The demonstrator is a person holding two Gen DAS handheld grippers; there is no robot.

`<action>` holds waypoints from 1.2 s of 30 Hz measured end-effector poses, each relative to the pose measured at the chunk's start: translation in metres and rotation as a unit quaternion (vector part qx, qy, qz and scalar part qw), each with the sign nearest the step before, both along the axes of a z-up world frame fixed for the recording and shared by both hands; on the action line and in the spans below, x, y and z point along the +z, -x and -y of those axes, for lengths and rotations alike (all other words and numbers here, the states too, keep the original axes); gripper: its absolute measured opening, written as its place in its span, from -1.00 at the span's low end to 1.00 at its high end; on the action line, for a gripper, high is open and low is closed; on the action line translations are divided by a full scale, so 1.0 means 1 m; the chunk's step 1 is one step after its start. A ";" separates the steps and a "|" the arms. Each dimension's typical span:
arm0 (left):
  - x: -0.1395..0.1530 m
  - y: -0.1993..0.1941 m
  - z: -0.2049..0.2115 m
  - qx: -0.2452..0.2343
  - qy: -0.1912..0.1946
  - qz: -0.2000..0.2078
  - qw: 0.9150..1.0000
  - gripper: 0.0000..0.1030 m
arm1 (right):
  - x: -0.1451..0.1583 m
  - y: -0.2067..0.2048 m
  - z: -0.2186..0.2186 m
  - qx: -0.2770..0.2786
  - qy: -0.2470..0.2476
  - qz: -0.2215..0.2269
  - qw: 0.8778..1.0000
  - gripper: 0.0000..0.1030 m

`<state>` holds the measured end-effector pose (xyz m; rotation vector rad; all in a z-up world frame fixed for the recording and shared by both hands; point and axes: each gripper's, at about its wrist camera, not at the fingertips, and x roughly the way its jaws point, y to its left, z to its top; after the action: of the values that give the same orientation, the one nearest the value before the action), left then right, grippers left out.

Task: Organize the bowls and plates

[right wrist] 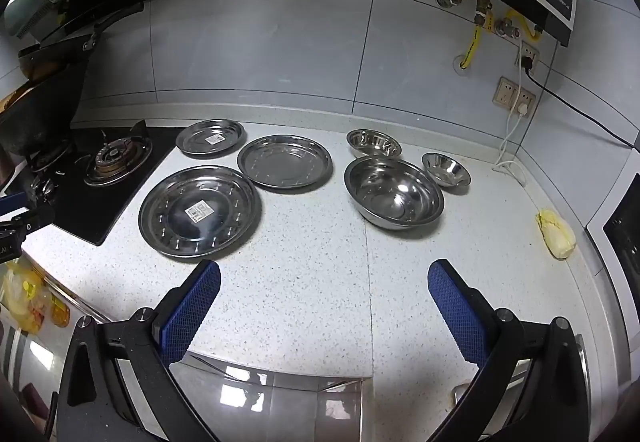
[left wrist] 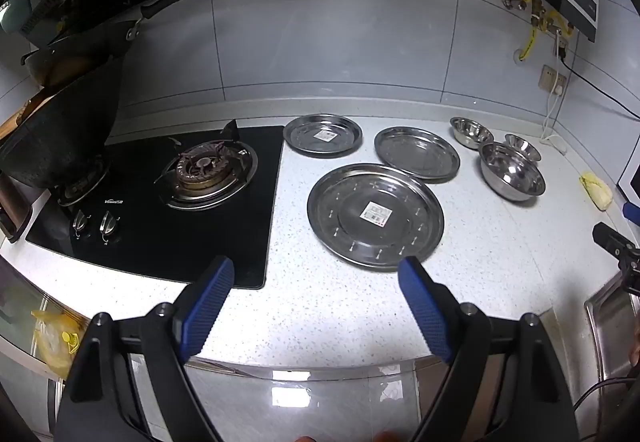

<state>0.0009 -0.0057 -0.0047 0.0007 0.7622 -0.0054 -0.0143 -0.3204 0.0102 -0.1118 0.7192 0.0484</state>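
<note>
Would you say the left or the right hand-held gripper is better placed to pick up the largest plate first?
Probably left: the open left hand-held gripper has the largest plate directly ahead, while it lies off to the left of the right hand-held gripper.

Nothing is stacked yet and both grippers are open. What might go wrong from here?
1. The large plate lies flat on the counter; pads may slip off its thin rim.
2. The large bowl sits close to two small bowls; reaching in may knock them.
3. The small plate borders the stove.

- left gripper (left wrist: pixel 316 270) hangs wide open, blue pads empty
- three round steel plates (left wrist: pixel 376 215) beside black gas stove (left wrist: pixel 160 201)
- three shiny steel bowls (left wrist: pixel 512 171) clustered further right
</note>
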 end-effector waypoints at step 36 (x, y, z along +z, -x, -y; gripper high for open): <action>-0.007 -0.006 -0.007 0.010 0.007 -0.013 1.000 0.63 | -0.005 -0.010 -0.013 0.017 0.000 -0.002 1.000 0.98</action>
<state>0.0067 0.0013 -0.0114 -0.0201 0.7884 0.0075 -0.0044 -0.3076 0.0056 -0.1250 0.7218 0.0812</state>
